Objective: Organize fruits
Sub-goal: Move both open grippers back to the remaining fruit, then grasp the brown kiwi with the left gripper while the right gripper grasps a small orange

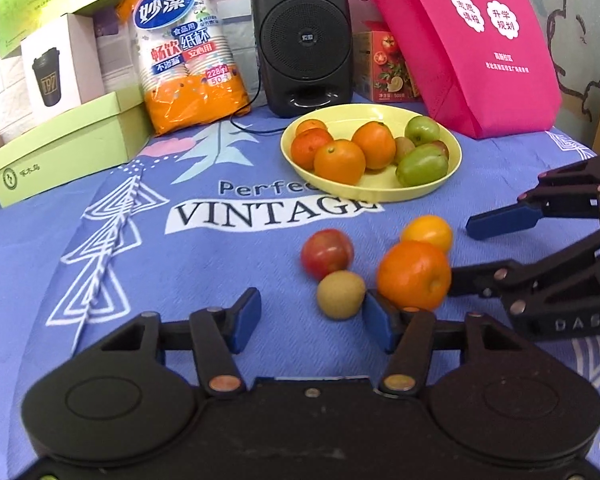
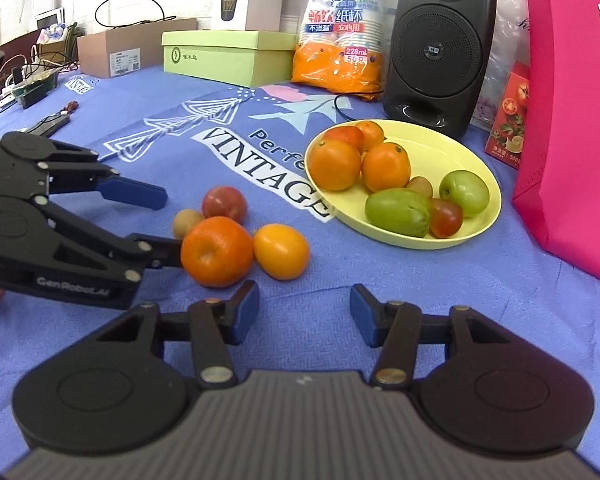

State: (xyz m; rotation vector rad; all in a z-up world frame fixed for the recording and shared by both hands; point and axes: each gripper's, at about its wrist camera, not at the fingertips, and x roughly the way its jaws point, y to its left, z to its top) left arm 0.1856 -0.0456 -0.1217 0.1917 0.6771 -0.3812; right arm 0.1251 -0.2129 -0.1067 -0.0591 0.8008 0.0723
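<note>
A yellow plate (image 1: pixel 452 160) (image 2: pixel 484 168) holds several oranges and green fruits. On the blue cloth in front of it lie a red apple (image 1: pixel 326 253) (image 2: pixel 224 204), a brown kiwi (image 1: pixel 341 294) (image 2: pixel 186 222), a large orange (image 1: pixel 414 275) (image 2: pixel 217 251) and a yellow-orange fruit (image 1: pixel 427 232) (image 2: pixel 281 251). My left gripper (image 1: pixel 312 320) (image 2: pixel 164 224) is open and empty; the kiwi lies just beyond its right finger, which touches the large orange. My right gripper (image 2: pixel 304 312) (image 1: pixel 460 252) is open and empty just short of the yellow-orange fruit.
Along the back stand a black speaker (image 1: pixel 304 36) (image 2: pixel 436 44), an orange pack of paper cups (image 1: pixel 188 52) (image 2: pixel 340 28), a green box (image 1: pixel 68 148) (image 2: pixel 228 56), a pink bag (image 1: pixel 460 44) (image 2: pixel 572 120) and a red carton (image 1: pixel 384 68). A speaker cable (image 1: pixel 248 120) lies behind the plate.
</note>
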